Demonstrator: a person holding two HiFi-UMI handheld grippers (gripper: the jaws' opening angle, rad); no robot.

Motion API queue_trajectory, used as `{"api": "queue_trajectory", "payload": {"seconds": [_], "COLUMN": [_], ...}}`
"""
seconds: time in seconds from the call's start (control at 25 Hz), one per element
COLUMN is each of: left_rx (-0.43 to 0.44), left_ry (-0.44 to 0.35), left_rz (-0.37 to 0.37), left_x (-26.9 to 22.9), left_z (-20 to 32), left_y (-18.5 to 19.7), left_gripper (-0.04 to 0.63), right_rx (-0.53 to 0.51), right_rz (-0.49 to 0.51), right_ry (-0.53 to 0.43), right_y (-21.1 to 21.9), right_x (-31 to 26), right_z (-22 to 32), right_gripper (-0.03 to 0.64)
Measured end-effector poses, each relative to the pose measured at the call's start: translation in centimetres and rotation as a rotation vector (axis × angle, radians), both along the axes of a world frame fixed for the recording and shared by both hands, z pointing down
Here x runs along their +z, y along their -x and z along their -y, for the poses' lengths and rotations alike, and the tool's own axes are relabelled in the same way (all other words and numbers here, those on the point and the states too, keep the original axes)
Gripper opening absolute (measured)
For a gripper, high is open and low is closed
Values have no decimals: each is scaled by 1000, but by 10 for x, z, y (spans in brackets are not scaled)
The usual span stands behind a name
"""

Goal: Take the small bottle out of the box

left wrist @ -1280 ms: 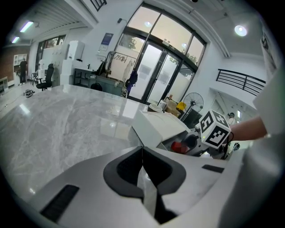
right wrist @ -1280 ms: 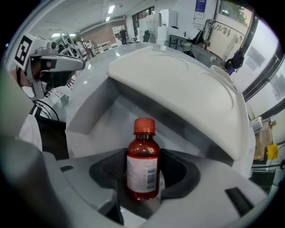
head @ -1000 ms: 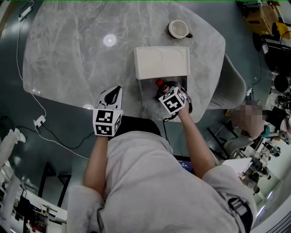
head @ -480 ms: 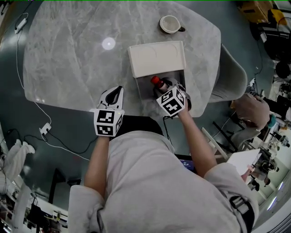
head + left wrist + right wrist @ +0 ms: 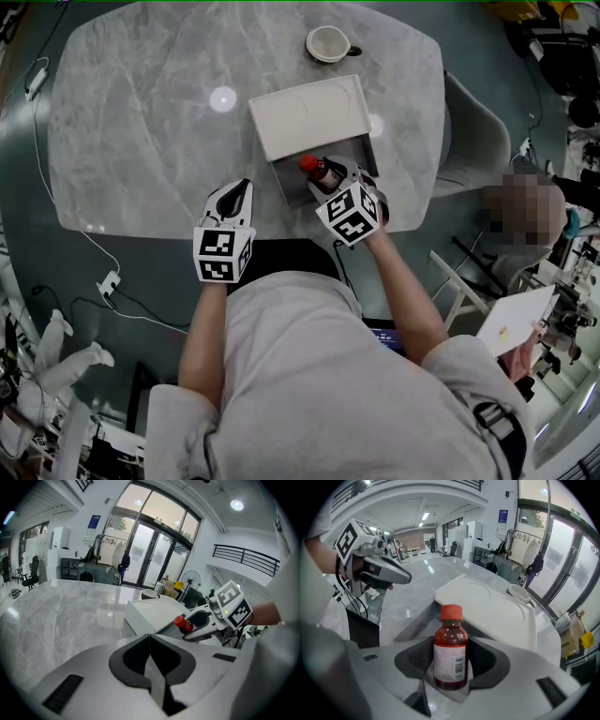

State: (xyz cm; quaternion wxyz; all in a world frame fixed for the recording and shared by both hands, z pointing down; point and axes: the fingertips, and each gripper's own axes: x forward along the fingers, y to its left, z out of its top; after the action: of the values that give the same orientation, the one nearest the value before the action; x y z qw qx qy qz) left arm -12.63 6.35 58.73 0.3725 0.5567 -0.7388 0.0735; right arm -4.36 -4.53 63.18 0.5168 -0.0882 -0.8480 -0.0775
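Red-capped and brown, the small bottle [image 5: 451, 644] is pinched at its body by your right tongs [image 5: 450, 667]. In the head view it sits at centre frame, just below the white lid of the box [image 5: 309, 117], cap pointing to the upper left. Your left tongs [image 5: 150, 641] are pressed together on nothing, left of the box at the lower edge of the marble surface [image 5: 141, 122]. A cup [image 5: 327, 43] stands at the top of the frame, above the lid.

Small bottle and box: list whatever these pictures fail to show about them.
- Label on the small bottle: right gripper view, print too small and blurred to read.
- Bottle's lower body: head view, hidden under the right tool and its marker cube.
- Inside of the box: head view, partly covered by that tool and the bottle; other contents cannot be told.
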Motion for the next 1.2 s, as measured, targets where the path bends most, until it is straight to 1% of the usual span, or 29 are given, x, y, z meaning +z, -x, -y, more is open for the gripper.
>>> {"api": "queue_trajectory", "payload": {"seconds": [0.16,0.24,0.4,0.6,0.76,0.96,1.2], "left_rx": [28,44,75,108,121,134,132], "left_ry": [4,5,1,-18,-41,-73,-129], "left_rz": [12,15,17,33,53,80,128], "left_x": [-2,-3,-8,-17,-25,-42,-71], "left_z": [3,6,14,25,36,48,66], "left_y": [-1,-4,-13,-22,-24,-24,-20], "left_gripper": [23,23,23,23,23,23,23], "right_rx": [17,48,149,283,369,477,569], "right_rz": [54,89,202,334,421,527,640], "right_ry": [4,25,97,145,175,168,125], "right_y": [3,3,7,6,3,-4,-13], "right_x": [-10,-15,-32,-54,-69,-87,-119], "right_z": [-3,-4,-4,0,4,15,44], "right_gripper": [232,232,232,232,232,232,232]}}
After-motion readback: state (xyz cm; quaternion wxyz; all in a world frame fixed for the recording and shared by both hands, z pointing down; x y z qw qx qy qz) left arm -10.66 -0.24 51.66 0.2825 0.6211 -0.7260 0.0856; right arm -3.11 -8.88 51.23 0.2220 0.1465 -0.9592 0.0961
